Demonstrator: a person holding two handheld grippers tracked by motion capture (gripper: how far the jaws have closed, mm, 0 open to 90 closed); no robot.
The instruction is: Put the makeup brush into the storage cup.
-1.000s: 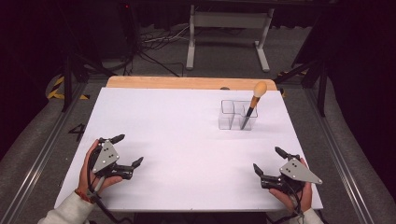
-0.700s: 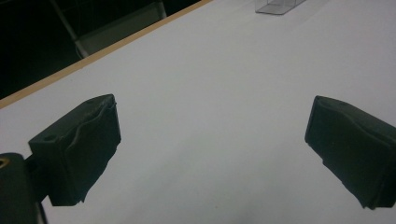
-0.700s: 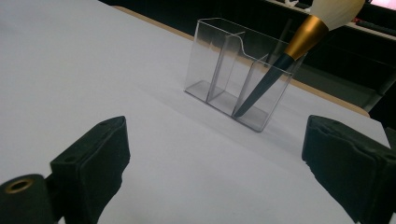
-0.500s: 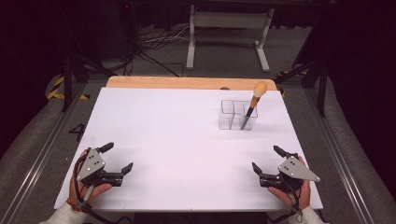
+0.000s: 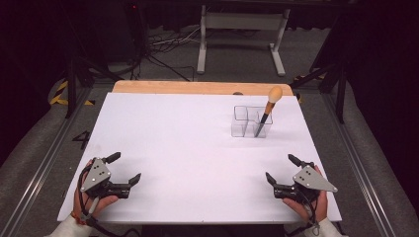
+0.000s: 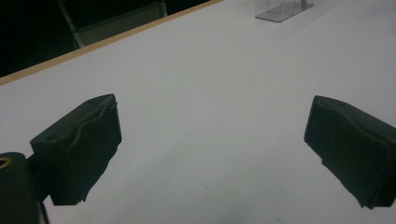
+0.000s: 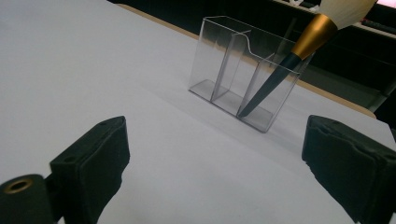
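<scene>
A white table [image 5: 188,143] is sitting in a dark room, with cables lying on the floor beyond it. A clear organizer [image 5: 250,121] is standing at the far right, well apart from both grippers, and a brush [image 5: 267,107] is leaning in its right compartment, bristles up. The left gripper [image 5: 123,168] is resting at the near left, jaws spread apart and holding nothing. The right gripper [image 5: 282,168] is resting at the near right, likewise gaping and empty.

Glossy clear plastic organizer [image 7: 243,74], matt white table [image 5: 188,143], gold-metal-ferruled brush [image 7: 299,56]
</scene>
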